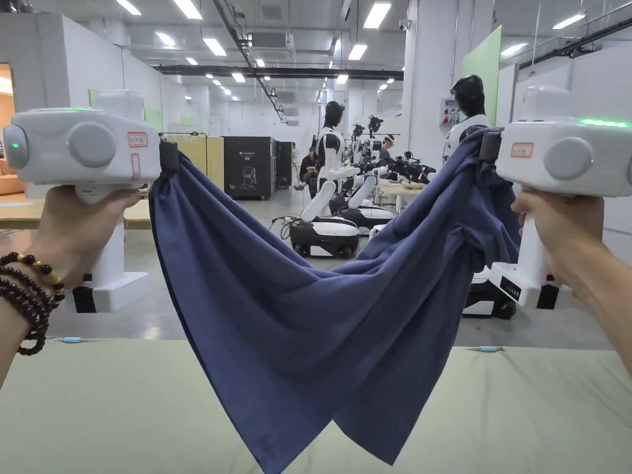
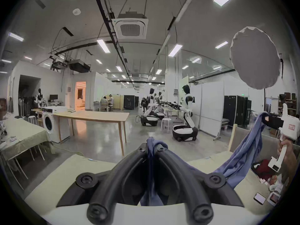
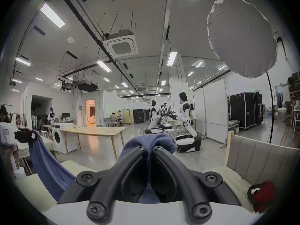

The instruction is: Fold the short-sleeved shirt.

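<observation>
I hold the shirt (image 1: 296, 308) in the air above the table (image 1: 111, 407), left gripper (image 1: 168, 158) and right gripper (image 1: 490, 145) each clamped on an edge. Risk: the bunched right grip may lay wrinkles into the fold.

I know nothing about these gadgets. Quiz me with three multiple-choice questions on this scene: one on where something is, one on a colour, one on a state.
1. Where is the shirt?
A. flat on the table
B. hanging in the air between the two grippers
C. on the floor

2. What colour is the shirt?
A. red
B. white
C. dark blue

3. What state is the left gripper in?
A. wide open
B. shut on the shirt
C. lying on the table

Answers:
1 B: the head view shows it strung from the left gripper to the right gripper, sagging above the green-covered table.
2 C: the cloth is dark blue in every view.
3 B: the left gripper view shows cloth pinched between its closed jaws.
</observation>
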Available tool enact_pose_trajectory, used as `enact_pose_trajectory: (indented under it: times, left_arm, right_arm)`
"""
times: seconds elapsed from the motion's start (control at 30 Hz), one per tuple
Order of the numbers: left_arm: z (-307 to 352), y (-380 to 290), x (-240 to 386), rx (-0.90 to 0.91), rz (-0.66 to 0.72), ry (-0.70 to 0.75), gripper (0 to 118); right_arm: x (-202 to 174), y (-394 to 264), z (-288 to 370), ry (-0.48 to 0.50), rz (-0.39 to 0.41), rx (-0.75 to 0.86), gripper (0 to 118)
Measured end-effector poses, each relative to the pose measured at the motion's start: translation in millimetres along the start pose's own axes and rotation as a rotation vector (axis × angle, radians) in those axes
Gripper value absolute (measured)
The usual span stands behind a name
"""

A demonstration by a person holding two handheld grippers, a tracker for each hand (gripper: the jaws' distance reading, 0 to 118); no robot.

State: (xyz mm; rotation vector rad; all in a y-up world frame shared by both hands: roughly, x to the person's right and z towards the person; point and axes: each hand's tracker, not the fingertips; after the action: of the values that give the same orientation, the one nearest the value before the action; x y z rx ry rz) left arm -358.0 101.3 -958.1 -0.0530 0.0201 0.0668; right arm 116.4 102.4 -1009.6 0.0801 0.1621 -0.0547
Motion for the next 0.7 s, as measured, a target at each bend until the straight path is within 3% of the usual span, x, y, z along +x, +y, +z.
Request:
enact_pose_trajectory:
  times: [0.13,0.33,0.7]
  left_arm:
    - [-17.1,8.3,-3.3,0.019,0.034,0.001,2]
    - [-28.5,-9.2,6.8,0.029,-0.031,-0.017,2]
    - [-50.4,-128.3,18.5,-0.092,-0.027,-0.047,2]
  right_arm:
    - [-0.3,6.3,-17.0,-0.018,-0.013,-0.018,3]
    - [0.2,-13.4,-25.3,-0.027,0.012,-0.031,3]
    - [10.4,-105.6,-30.5,-0.016,-0.02,-0.131,3]
